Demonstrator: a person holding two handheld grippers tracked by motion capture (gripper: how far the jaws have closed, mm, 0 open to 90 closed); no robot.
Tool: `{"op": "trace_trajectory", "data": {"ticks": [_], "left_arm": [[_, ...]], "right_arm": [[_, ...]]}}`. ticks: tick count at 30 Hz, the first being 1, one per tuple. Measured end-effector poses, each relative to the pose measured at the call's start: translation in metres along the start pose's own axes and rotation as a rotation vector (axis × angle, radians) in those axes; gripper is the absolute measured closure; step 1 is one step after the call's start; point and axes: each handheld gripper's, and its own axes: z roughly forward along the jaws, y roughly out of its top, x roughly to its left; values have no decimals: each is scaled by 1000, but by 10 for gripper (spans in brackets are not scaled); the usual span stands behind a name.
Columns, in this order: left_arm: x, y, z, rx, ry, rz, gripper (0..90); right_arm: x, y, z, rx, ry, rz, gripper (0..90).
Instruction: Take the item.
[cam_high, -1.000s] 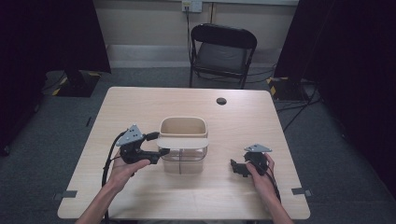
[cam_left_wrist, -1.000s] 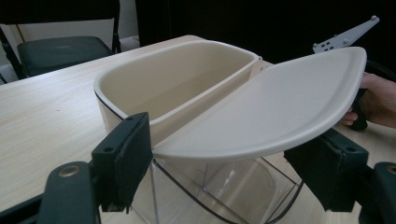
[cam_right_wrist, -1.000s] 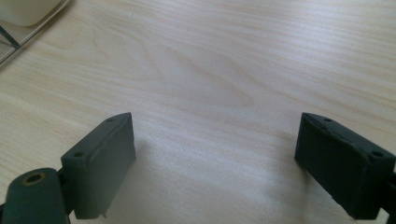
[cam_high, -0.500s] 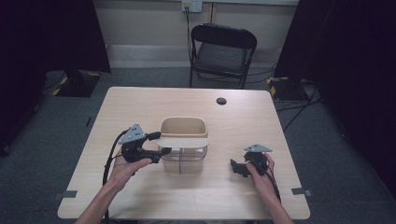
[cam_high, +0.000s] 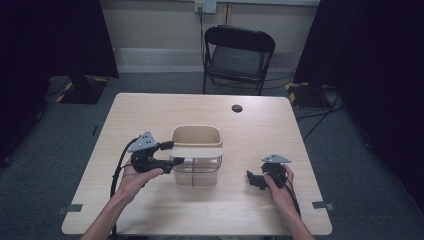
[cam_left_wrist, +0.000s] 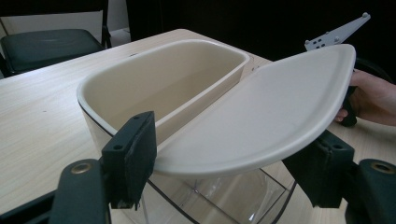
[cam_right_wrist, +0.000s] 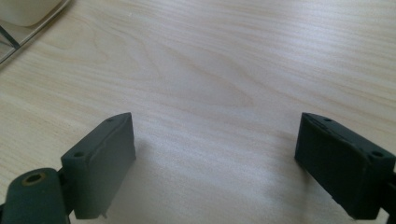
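A clear container (cam_high: 196, 172) holding a cream tub (cam_high: 196, 132) stands mid-table, and a cream lid (cam_high: 197, 150) lies across its near half. My left gripper (cam_high: 172, 154) reaches in from the left, one jaw on each side of the lid's end. In the left gripper view, the lid (cam_left_wrist: 261, 107) spans the gap of that gripper (cam_left_wrist: 224, 163) above the tub (cam_left_wrist: 163, 84). Its jaws have just been closing with the lid between them, and I see no firm press. My right gripper (cam_high: 252, 179) rests on the table to the right, and it is open (cam_right_wrist: 215, 158) over bare wood.
The wooden table (cam_high: 150, 115) carries a small black round object (cam_high: 237, 108) near its far edge. A black folding chair (cam_high: 239, 50) stands behind the table. In the left gripper view, the person's right hand (cam_left_wrist: 373, 98) lies beyond the lid.
The left gripper's jaws have drawn closer together around the lid's end. Both hands and the container have stayed where they were.
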Motion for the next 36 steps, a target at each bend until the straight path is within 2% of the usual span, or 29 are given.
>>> {"op": "trace_trajectory", "data": {"ticks": [7,18,26,36], "left_arm": [[1,0,1,-8,-12,-29,292],[2,1,0,-6,-9,-27,312],[5,2,1,3,-26,-35,314],[6,7,3,22,-38,-21,322]], "right_arm": [[0,0,0,0,0,0,115],[0,0,0,0,0,0,115],[0,0,0,0,0,0,115],[0,0,0,0,0,0,115]]}}
